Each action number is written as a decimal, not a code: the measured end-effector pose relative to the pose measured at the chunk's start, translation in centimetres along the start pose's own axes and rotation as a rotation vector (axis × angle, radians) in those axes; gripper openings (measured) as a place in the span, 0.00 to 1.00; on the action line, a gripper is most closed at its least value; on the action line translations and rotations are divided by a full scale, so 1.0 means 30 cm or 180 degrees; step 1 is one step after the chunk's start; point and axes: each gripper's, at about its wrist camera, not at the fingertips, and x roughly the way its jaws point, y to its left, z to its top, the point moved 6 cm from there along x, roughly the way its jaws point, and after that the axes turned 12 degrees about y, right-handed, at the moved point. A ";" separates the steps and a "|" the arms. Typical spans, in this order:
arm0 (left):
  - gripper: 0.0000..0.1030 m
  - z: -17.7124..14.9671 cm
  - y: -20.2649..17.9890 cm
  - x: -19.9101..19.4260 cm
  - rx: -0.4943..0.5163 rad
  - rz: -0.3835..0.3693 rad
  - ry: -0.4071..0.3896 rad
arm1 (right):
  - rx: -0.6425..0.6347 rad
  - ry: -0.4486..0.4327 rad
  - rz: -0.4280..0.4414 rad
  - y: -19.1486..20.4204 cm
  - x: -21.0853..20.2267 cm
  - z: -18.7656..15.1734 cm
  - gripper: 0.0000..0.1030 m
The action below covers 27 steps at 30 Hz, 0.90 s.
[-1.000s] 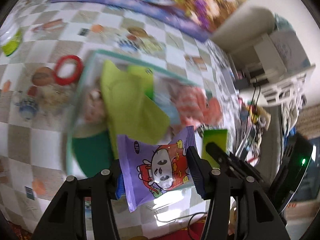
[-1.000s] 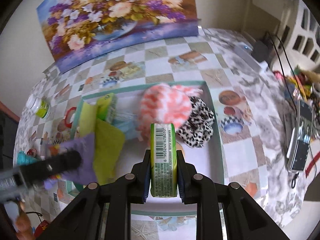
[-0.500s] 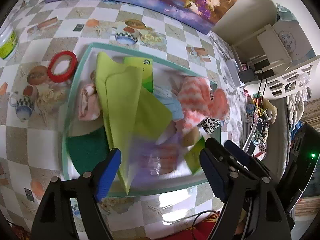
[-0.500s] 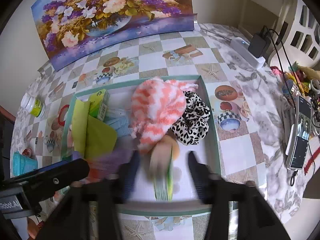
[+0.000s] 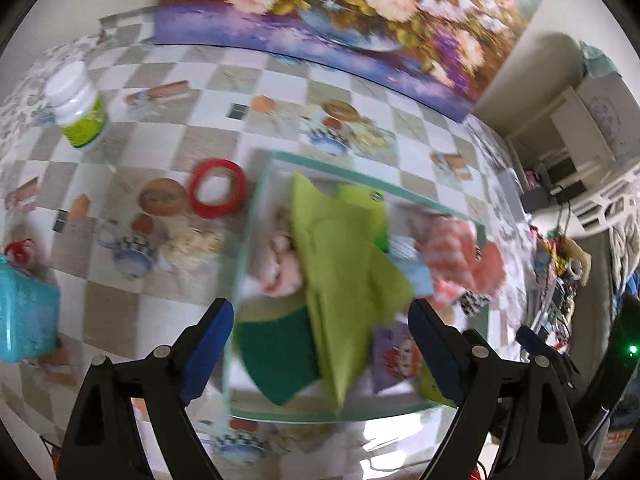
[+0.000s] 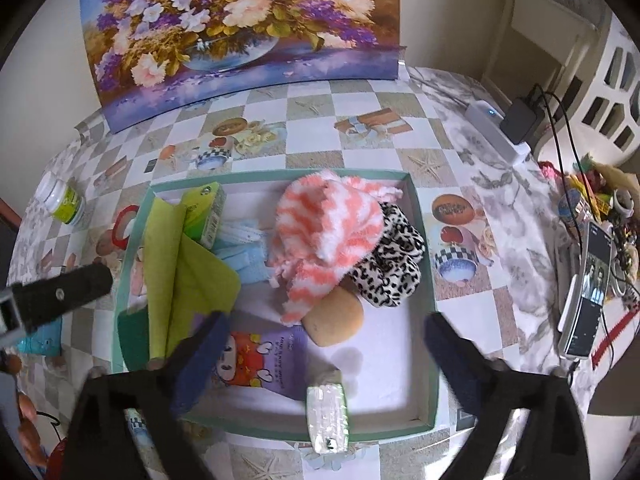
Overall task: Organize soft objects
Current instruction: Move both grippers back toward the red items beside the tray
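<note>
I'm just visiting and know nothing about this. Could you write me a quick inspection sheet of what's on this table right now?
Surface: checked tablecloth.
Job's things: teal tray holds striped fluffy cloth, leopard fabric, lime cloths, purple packet, green pack.
Clutter: white bottle, red ring, phone.
Grippers: left gripper and right gripper open, empty.
Cables: charger lead.
Surroundings: flower painting.

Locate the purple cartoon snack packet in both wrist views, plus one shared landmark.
Left wrist: purple packet lies low right in the box, beside the lime cloth.
Right wrist: purple packet sits at bottom centre-left, on the box floor.
Shared landmark: red ring outside the box's left wall.
</note>
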 end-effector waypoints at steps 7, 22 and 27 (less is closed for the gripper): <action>0.87 0.055 0.155 -0.100 -0.0207 -0.0004 -0.0198 | -0.0162 -0.0301 0.0183 0.092 -0.065 0.025 1.00; 0.94 0.151 0.837 -0.441 -0.0420 0.0268 -0.0782 | -0.0592 -0.0697 0.0366 0.370 -0.158 0.178 1.00; 0.95 0.156 0.995 -0.439 -0.0339 0.0361 -0.0697 | -0.0984 -0.0593 0.0415 0.514 -0.127 0.199 1.00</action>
